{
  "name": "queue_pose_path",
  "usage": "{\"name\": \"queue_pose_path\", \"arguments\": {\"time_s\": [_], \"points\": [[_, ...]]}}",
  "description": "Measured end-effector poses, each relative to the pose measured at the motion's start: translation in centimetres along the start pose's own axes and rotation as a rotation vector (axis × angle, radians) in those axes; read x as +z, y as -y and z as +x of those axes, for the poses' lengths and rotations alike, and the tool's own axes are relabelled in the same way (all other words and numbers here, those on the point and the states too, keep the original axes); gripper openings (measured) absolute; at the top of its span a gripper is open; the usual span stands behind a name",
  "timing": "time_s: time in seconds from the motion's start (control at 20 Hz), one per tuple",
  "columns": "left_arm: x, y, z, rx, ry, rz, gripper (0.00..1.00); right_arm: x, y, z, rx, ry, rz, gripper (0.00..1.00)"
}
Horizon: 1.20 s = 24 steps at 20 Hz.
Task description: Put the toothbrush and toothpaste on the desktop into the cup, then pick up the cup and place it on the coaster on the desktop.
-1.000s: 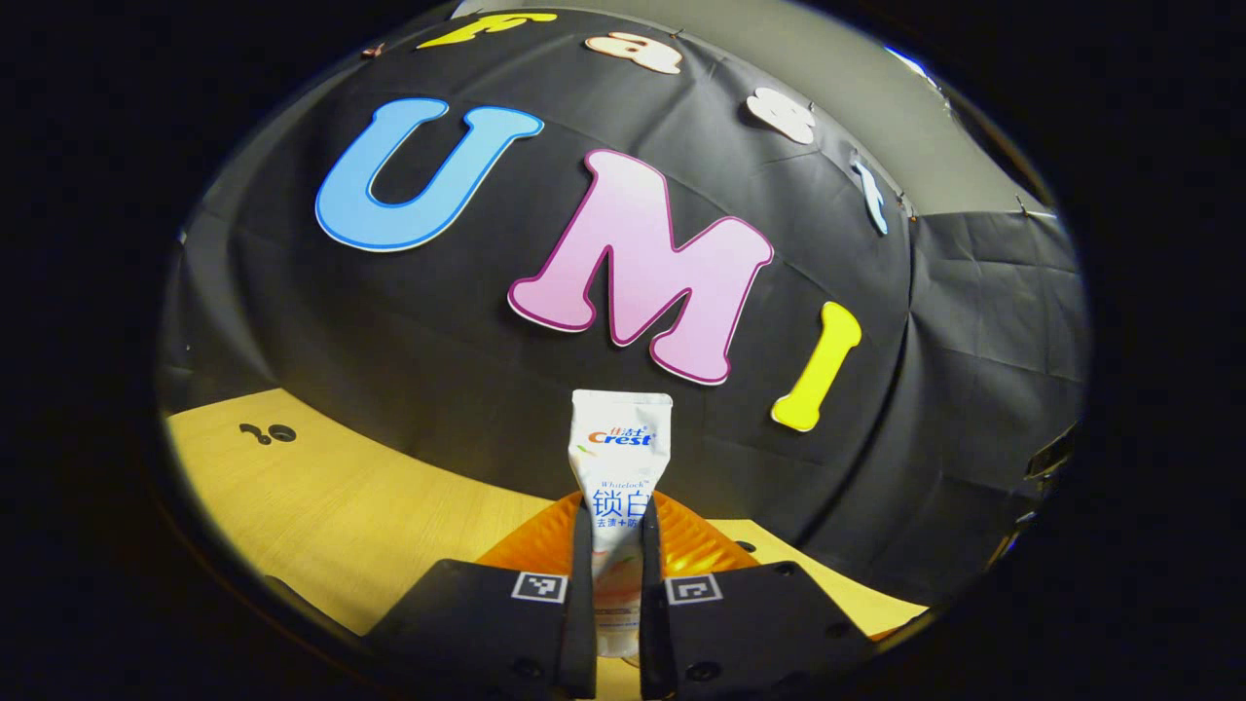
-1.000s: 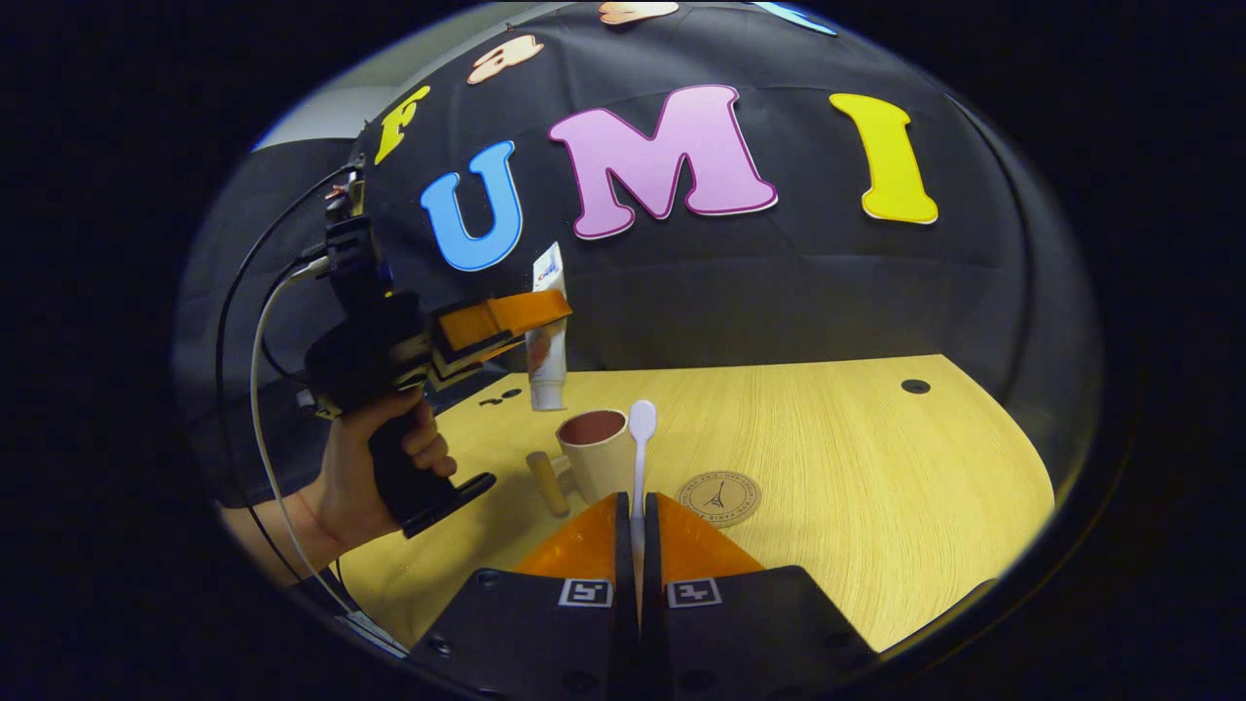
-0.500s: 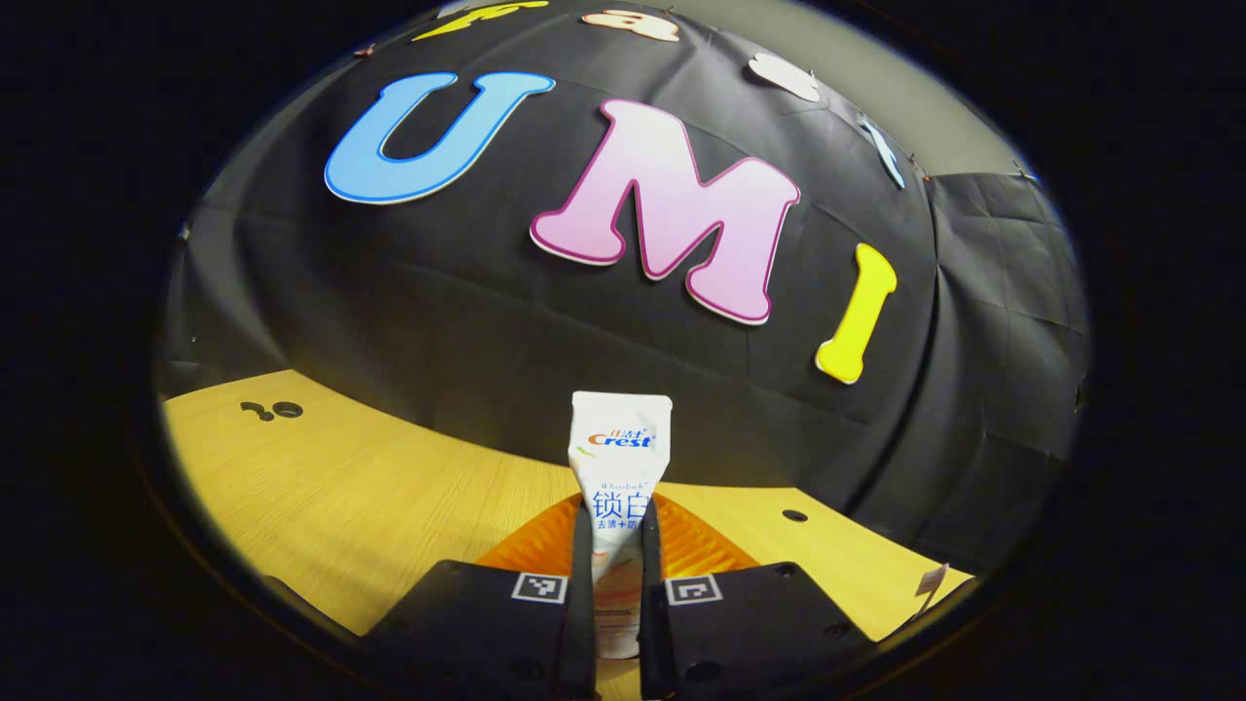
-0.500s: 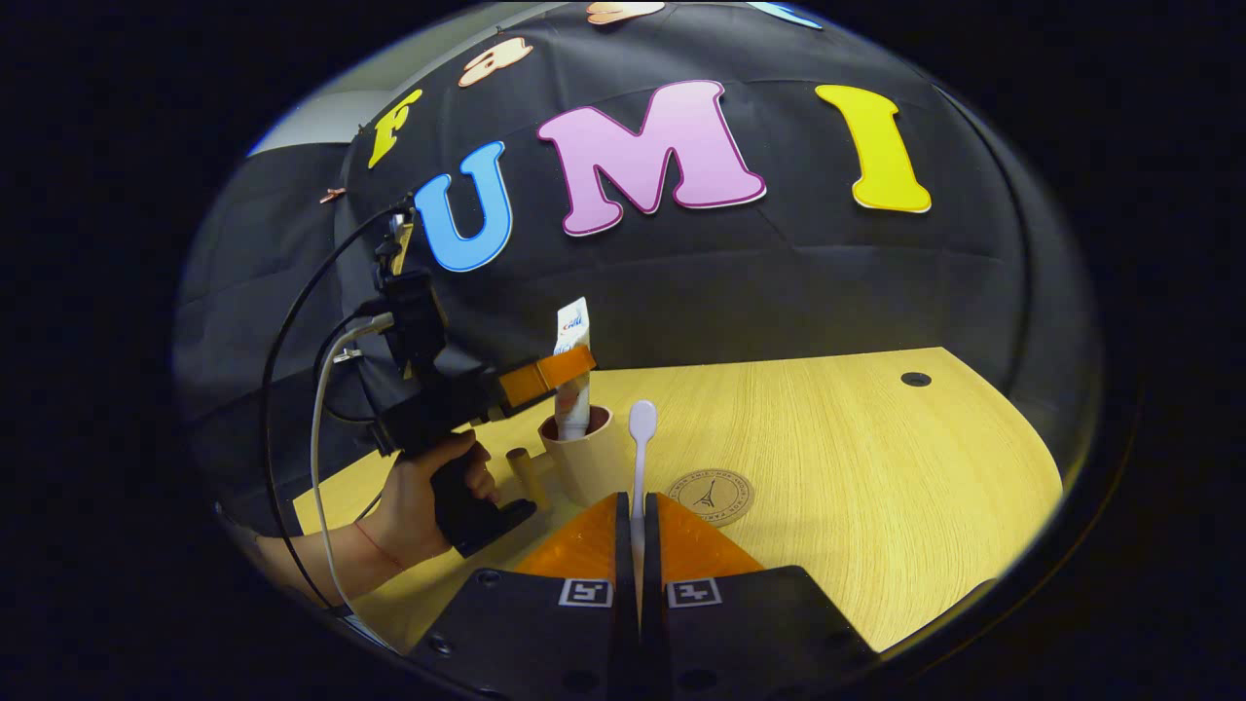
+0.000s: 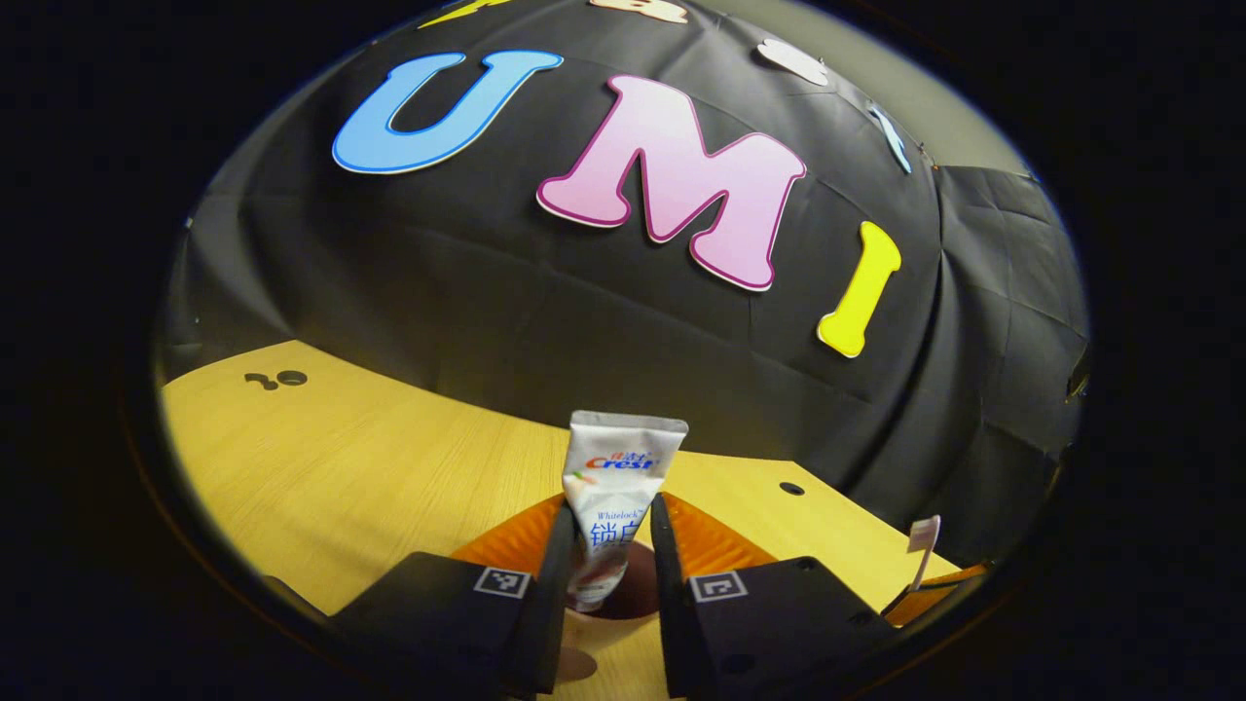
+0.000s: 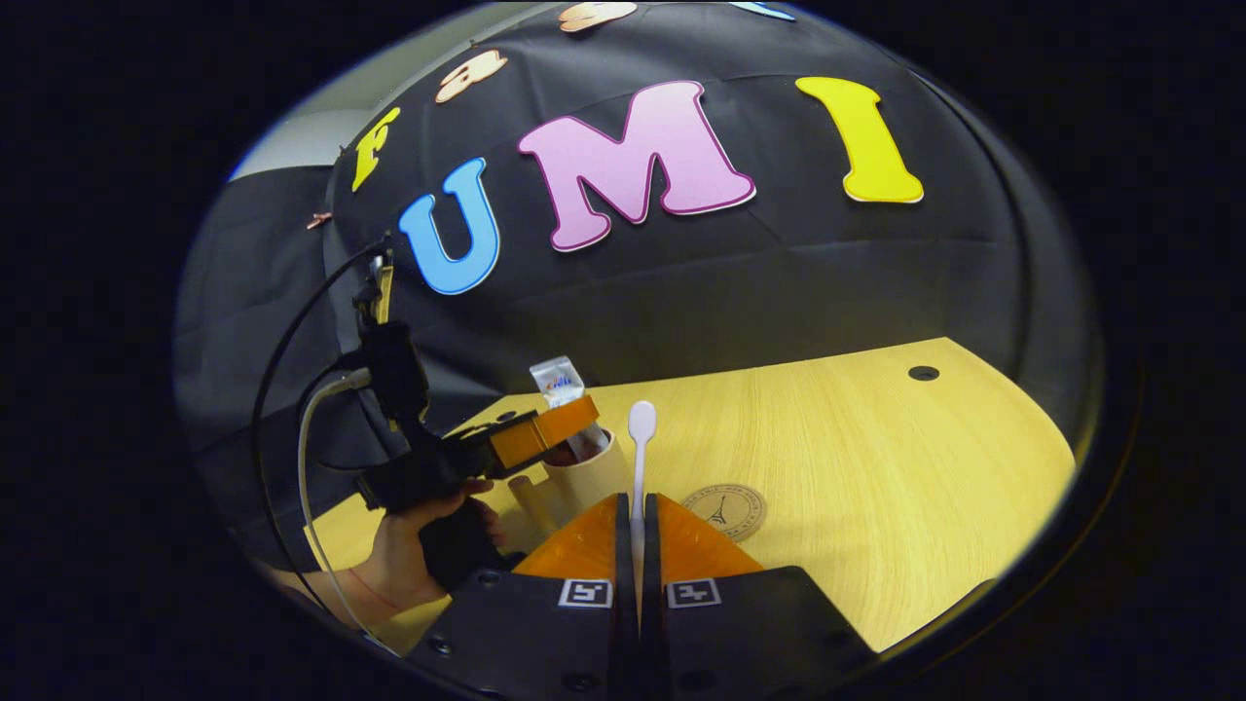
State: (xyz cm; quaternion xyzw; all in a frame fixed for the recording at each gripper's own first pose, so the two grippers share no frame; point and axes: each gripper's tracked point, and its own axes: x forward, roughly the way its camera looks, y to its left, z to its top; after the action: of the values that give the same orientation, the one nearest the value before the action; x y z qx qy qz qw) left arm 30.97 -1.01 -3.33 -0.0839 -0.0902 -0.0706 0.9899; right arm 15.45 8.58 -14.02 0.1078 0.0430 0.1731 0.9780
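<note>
The white toothpaste tube (image 5: pixel 623 467) stands cap down in the beige cup (image 6: pixel 589 472), leaning a little. My left gripper (image 5: pixel 610 511) is open around the tube just above the cup's dark inside (image 5: pixel 633 594), with a gap on each side. The right gripper view shows that left gripper (image 6: pixel 545 433) over the cup and the tube's top (image 6: pixel 558 380) sticking up. My right gripper (image 6: pixel 635 501) is shut on the white toothbrush (image 6: pixel 641 453), which points up, to the right of the cup. The round brown coaster (image 6: pixel 725 508) lies on the desktop right of the cup.
The wooden desktop (image 6: pixel 876 467) stretches to the right, with a small dark hole (image 6: pixel 923 373) near the back. A hand (image 6: pixel 409 560) and a cable hold the left gripper at the left. The toothbrush head (image 5: pixel 922 545) shows at the left gripper view's right edge.
The left gripper came down, set the toothpaste into the cup and opened its fingers. The right gripper kept its hold on the toothbrush and barely moved.
</note>
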Motion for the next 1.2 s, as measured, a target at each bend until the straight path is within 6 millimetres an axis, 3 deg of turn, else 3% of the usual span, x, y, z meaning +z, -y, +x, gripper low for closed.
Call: {"name": "queue_pose_path", "arguments": {"time_s": [0.05, 0.1, 0.15, 0.2, 0.25, 0.3, 0.35, 0.4, 0.45, 0.65, 0.9, 1.2], "points": [[0.3, -0.1, -0.5, 0.003, 0.006, -0.002, 0.47, 0.2, 0.0, 0.2, -0.001, 0.004, 0.006, 0.06], [0.6, -0.2, -0.8, 0.006, 0.016, -0.001, 0.59, 0.6, -0.2, 0.4, -0.001, 0.008, 0.014, 0.06], [0.8, -0.3, -0.9, 0.005, 0.019, 0.001, 0.51, 0.9, -0.5, 0.6, 0.003, 0.015, 0.023, 0.06], [1.1, -0.4, -1.2, 0.011, 0.017, 0.007, 0.63, 1.3, -0.9, 1.0, 0.013, 0.023, 0.031, 0.06], [1.1, -0.8, -1.6, 0.023, 0.009, 0.013, 0.66, 2.0, -1.2, 1.3, 0.018, 0.036, 0.039, 0.06], [0.8, -1.3, -2.0, 0.032, -0.002, 0.017, 0.59, 2.7, -1.5, 1.7, 0.023, 0.052, 0.045, 0.05], [0.7, -1.5, -2.5, 0.037, -0.008, 0.017, 0.6, 3.5, -1.9, 2.1, 0.028, 0.068, 0.053, 0.05], [0.7, -1.7, -2.9, 0.038, -0.01, 0.015, 0.72, 4.2, -2.3, 2.7, 0.035, 0.085, 0.061, 0.05], [0.7, -2.0, -3.5, 0.043, -0.013, 0.01, 0.64, 4.9, -2.8, 3.2, 0.044, 0.1, 0.07, 0.05], [0.7, -2.8, -6.8, 0.047, -0.033, -0.027, 0.66, 8.3, -4.7, 5.6, 0.089, 0.168, 0.109, 0.05], [-1.0, -4.0, -10.8, 0.059, -0.074, -0.025, 0.66, 11.0, -6.7, 9.2, 0.12, 0.238, 0.112, 0.05], [-4.4, -3.9, -14.2, 0.049, -0.154, -0.029, 0.66, 10.9, -6.2, 12.4, 0.094, 0.27, 0.09, 0.05]]}}
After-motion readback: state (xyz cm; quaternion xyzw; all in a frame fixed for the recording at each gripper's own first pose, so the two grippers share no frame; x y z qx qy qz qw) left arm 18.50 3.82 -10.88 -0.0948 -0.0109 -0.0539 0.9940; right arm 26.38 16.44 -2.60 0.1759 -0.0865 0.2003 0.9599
